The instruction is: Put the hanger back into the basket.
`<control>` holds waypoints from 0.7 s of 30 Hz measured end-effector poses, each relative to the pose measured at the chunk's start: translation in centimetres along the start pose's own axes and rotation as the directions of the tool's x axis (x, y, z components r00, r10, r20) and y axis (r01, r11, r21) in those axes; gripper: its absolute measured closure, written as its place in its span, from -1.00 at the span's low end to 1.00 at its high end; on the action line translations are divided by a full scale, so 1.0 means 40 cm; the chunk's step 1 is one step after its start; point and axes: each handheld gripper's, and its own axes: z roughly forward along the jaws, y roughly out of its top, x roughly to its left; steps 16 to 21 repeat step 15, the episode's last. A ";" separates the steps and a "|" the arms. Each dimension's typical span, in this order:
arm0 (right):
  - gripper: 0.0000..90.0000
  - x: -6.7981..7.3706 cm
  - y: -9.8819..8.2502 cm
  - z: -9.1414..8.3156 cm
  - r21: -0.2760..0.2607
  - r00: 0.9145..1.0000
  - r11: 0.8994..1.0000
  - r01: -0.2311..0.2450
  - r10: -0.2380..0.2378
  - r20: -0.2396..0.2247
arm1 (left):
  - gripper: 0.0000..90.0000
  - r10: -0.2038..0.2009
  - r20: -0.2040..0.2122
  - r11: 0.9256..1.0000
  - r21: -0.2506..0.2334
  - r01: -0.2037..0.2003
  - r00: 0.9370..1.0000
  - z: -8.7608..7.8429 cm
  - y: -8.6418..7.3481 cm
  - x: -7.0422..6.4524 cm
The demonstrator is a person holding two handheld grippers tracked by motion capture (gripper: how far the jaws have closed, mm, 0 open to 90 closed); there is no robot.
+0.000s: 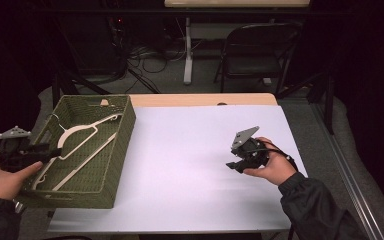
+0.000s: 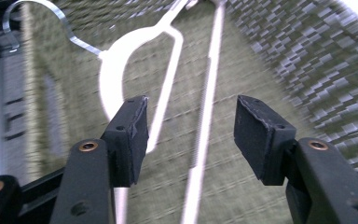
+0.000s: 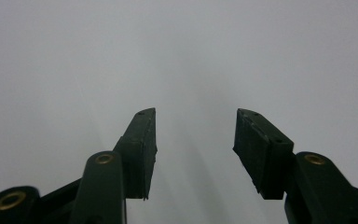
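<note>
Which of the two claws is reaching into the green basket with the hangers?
The left claw: it is over the green woven basket, open above the white hangers. The right claw is open over the bare white table.

Bare white table top across centre & right of frame gives open passage, w/ green woven basket at left edge blocking, its floor taken by white hangers.

White table carries a green woven basket
</note>
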 end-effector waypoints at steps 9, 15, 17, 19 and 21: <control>0.07 0.000 -0.017 -0.023 -0.017 0.999 0.999 -0.030 0.030 0.014 | -0.09 0.063 0.109 0.995 -0.083 -0.054 0.992 -0.015 0.023 -0.174; 0.05 0.015 -0.044 -0.056 -0.057 0.998 0.997 -0.049 0.051 0.032 | -0.15 0.124 0.172 0.986 -0.129 -0.102 0.977 -0.005 0.024 -0.283; 0.05 0.015 -0.044 -0.056 -0.057 0.998 0.997 -0.049 0.051 0.032 | -0.15 0.124 0.172 0.986 -0.129 -0.102 0.977 -0.005 0.024 -0.283; 0.05 0.015 -0.044 -0.056 -0.057 0.998 0.997 -0.049 0.051 0.032 | -0.15 0.124 0.172 0.986 -0.129 -0.102 0.977 -0.005 0.024 -0.283; 0.05 0.015 -0.044 -0.056 -0.057 0.998 0.997 -0.049 0.051 0.032 | -0.15 0.124 0.172 0.986 -0.129 -0.102 0.977 -0.005 0.024 -0.283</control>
